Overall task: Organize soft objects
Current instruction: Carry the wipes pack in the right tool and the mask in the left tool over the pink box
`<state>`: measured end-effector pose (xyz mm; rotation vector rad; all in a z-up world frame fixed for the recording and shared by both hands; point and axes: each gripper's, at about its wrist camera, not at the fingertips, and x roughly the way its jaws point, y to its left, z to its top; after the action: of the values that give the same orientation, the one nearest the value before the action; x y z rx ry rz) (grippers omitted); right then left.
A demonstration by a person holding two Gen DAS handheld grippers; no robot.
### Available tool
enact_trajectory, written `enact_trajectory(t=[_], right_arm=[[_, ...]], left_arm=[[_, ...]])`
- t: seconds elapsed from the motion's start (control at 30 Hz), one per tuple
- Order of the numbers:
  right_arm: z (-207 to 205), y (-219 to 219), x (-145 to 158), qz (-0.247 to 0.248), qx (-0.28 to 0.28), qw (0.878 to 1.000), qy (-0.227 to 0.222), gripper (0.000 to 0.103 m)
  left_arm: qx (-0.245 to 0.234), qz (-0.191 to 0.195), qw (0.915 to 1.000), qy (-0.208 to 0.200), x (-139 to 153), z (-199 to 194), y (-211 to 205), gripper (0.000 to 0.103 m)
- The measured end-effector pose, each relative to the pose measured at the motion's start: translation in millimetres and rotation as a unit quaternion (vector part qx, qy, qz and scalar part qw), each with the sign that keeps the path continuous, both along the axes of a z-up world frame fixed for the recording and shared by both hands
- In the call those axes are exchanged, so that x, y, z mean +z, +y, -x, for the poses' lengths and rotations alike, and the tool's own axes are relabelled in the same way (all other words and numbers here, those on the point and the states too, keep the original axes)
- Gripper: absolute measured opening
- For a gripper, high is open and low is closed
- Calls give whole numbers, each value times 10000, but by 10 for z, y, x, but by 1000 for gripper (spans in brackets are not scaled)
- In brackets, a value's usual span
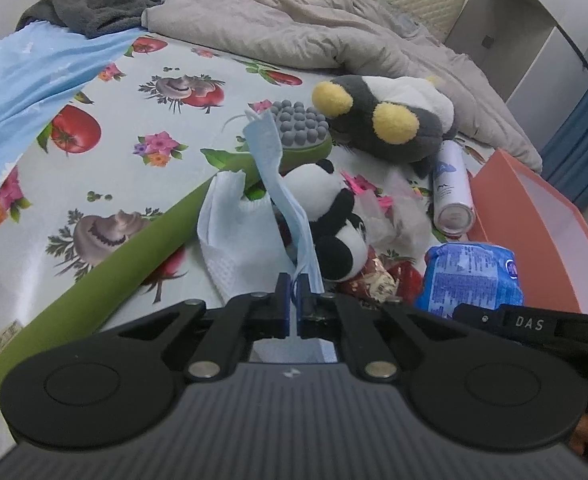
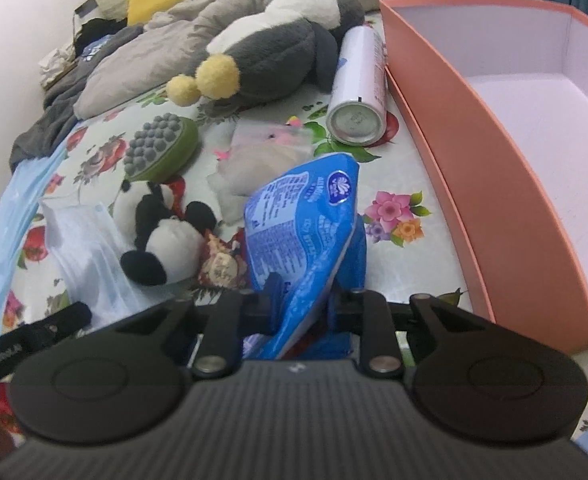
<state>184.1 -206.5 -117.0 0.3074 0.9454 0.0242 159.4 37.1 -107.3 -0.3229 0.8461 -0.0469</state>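
Blue packet (image 2: 306, 232), salmon box (image 2: 474, 184) (white inside), floral-fruit sheet (image 1: 134, 120)

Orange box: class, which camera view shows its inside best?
The right wrist view: the orange box fills the right side, its bare white inside exposed. The left wrist view shows only part of its wall and rim, at the right edge.

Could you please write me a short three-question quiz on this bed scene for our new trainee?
1. True or false: the left gripper is shut on the blue face mask.
2. What does the right gripper hold? A) panda plush B) blue tissue pack C) spray can
3. Fill in: the orange box holds ____ so far.

Key:
1. True; the mask hangs pinched between its fingers.
2. B; the blue tissue pack is clamped, while the panda plush and spray can lie on the bed.
3. Nothing visible.
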Motion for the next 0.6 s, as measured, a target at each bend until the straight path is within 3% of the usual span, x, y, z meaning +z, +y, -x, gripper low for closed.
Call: enact_trajectory(t=[0.47,0.6], right_arm=[[398,82,194,289,281,9988,-280,24],[507,118,235,299,356,9985,-304,24]], left_arm=[[-191,-100,9995,-220,289,513,-64,3],[-192,178,9995,-167,347,646,9,3]])
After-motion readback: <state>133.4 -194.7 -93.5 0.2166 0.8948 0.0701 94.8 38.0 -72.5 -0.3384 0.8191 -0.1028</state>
